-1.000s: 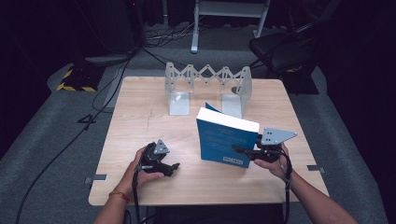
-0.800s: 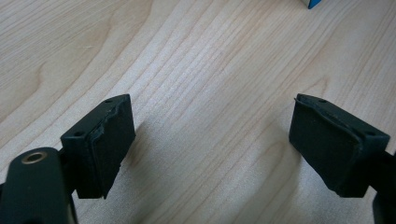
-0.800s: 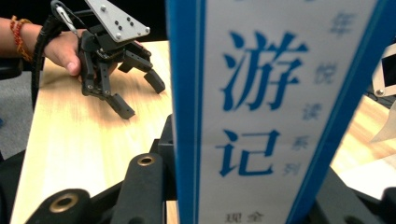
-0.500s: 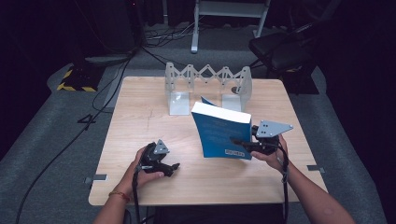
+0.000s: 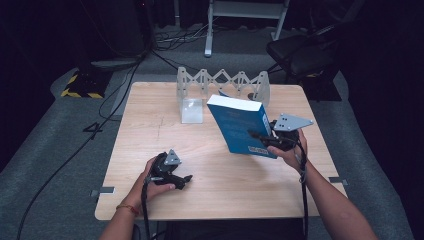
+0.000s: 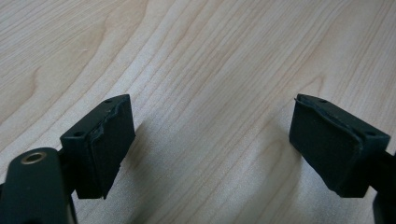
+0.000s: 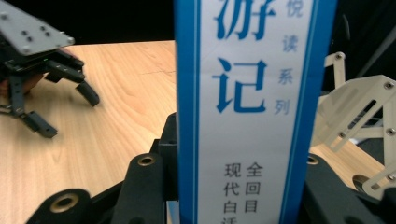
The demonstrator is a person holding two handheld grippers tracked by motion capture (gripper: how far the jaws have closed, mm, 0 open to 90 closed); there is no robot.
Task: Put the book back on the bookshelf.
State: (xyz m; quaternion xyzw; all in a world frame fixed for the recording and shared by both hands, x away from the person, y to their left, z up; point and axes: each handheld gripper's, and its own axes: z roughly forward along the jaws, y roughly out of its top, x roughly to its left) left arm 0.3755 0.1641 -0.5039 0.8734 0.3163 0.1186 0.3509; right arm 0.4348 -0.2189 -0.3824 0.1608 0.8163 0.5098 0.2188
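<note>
the right hand-held gripper [image 5: 260,138] clamps the tilted blue book [image 5: 240,125] by its spine; it may swing and hit the folding rack [image 5: 220,82]; left hand-held gripper [image 5: 186,179] rests wide on the table [image 5: 150,115]

book [image 7: 254,112] top and bottom cut off by frame

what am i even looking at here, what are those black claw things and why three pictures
A person sits at a wooden table with a hand-held gripper in each hand. The high view looks down from above; the other two come from cameras riding on the grippers. The left gripper rests near the tabletop, its fingers apart and holding nothing. The right gripper is shut on a blue book, lifted and tilted. Behind it stands a grey folding rack.
</note>
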